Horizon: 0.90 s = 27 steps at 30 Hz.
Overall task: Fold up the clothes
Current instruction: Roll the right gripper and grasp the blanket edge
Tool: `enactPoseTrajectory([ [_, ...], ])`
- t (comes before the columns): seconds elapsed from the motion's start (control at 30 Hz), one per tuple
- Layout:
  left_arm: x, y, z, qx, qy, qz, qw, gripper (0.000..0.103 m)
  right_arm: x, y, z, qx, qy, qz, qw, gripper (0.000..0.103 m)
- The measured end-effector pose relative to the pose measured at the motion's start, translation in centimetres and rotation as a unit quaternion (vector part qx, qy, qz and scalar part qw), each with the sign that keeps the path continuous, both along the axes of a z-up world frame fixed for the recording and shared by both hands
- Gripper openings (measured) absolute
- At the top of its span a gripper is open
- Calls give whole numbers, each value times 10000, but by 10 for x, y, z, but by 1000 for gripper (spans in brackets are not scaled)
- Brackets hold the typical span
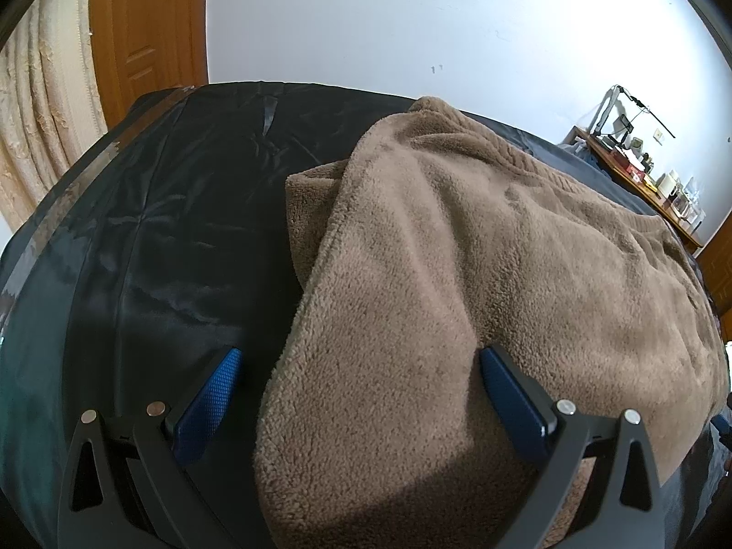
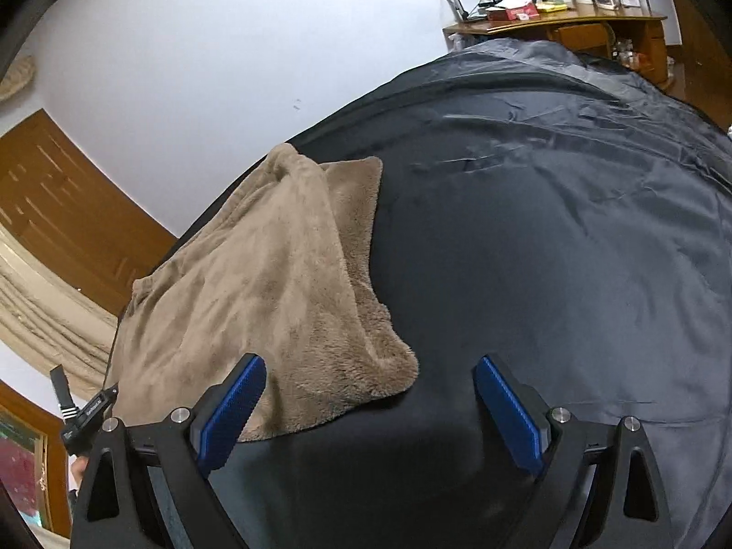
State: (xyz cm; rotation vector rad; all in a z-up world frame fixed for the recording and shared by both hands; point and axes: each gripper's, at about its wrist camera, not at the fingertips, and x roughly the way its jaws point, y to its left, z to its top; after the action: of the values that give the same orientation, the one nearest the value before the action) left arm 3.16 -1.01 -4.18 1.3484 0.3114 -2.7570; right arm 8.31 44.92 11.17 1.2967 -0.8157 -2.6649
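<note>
- White wall (image 1: 411, 23) behind; wooden door (image 1: 146, 32) and cream curtain (image 1: 41, 105) to one side in the left wrist view.
- Black glossy sheet (image 2: 572, 228) covers a bed, creased in places.
- Brown fleece garment (image 1: 457, 274) lies on the sheet, partly folded, one layer doubled over another.
- Left gripper (image 1: 361, 361): fingers (image 1: 215, 393) spread wide, holding nothing. Near edge of the garment sits between them; whether they touch it cannot be told.
- Right gripper (image 2: 370, 370): fingers (image 2: 508, 411) likewise apart and empty. Garment corner (image 2: 393, 366) lies between them, nearer the left pad.
- Cluttered wooden bench (image 2: 572, 23) stands against the wall beyond the bed's far end.
</note>
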Motion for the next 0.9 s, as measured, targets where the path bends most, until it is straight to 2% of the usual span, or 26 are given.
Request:
enactPoseTrajectory([
  [0.4,4,2,0,-3,-4,22,10000,102,-56,-15,-6,-819,69,457,9956,96],
  [0.57,4,2,0,-5,-5,23,10000,102,-84,-4,-12,-1385,-5,529,9889,96],
  [0.63,4,2,0,-6,-6,21,10000,102,-91,-2,-13,-1629,-62,574,9850,100],
  [0.7,4,1,0,-3,-6,19,10000,102,-96,-4,-13,-1661,-135,671,9837,102],
  [0.8,3,1,0,-6,-7,18,10000,102,-97,-13,-9,-1348,-117,928,9865,102],
  [0.9,2,1,0,-5,-7,20,10000,102,-95,-19,-10,-1298,-12,1054,9859,102],
])
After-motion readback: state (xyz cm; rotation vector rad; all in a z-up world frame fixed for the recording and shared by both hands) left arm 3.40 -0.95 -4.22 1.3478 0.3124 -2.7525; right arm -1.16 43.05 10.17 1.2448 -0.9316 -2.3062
